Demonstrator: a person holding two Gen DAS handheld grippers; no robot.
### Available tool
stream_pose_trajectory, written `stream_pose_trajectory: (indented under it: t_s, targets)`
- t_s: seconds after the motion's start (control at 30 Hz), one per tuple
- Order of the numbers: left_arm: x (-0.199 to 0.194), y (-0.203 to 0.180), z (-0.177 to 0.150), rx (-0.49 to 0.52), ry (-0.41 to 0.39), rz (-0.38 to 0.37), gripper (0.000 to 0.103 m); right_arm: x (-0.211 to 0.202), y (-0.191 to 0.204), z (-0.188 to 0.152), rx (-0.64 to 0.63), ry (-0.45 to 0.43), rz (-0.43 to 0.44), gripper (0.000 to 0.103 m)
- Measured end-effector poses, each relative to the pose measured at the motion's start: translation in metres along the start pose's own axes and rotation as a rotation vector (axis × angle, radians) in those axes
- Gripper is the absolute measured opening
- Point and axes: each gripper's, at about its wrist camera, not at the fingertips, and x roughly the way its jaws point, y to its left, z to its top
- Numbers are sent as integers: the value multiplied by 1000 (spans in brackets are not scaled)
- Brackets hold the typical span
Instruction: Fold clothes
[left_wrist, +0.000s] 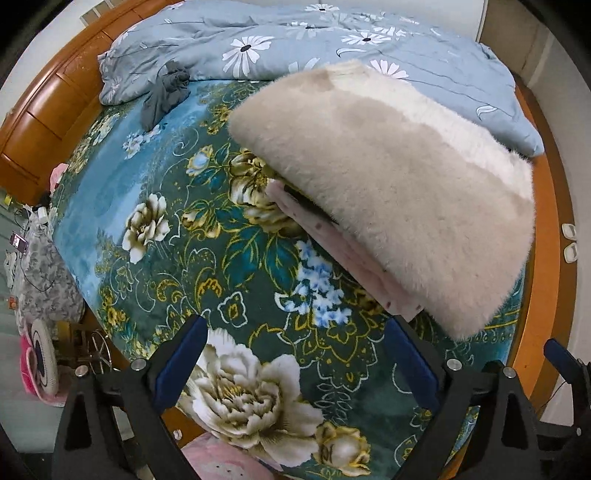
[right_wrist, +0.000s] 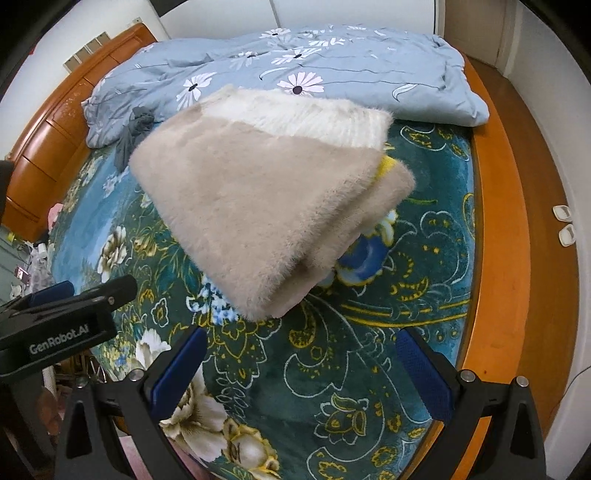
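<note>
A folded fuzzy beige sweater (left_wrist: 388, 192) is lying on the floral bed blanket (left_wrist: 177, 236) toward one o'clock in the left wrist view, hiding most of a pink folded garment (left_wrist: 332, 254) peeking out beneath it. A yellow patch (right_wrist: 386, 166) is showing at its fold, too cut off to identify. The left gripper (left_wrist: 295, 365) is gaping wide, holding nothing. The right gripper (right_wrist: 301, 373) is likewise spread wide and empty. "GenRobot.AI" is reading on the left gripper's body at nine o'clock in the right wrist view.

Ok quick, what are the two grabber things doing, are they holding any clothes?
Left gripper: open, holding nothing, short of the folded fuzzy sweater.
Right gripper: open, holding nothing, over the flowery blanket.
</note>
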Motion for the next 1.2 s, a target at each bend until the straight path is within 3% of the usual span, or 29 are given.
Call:
stream_pose_trajectory:
  t_s: [0.3,0.67,1.2]
  targets:
    - [5,-11,-2,50,17,-18,97,2,0,3,-9,29,-38,103]
    - [10,-10,-4,16,51,-62,97,3,4,-5,-22,77,-79,103]
    - [19,11,0,31,53,-172,97,9,18,1,11,124,-182,103]
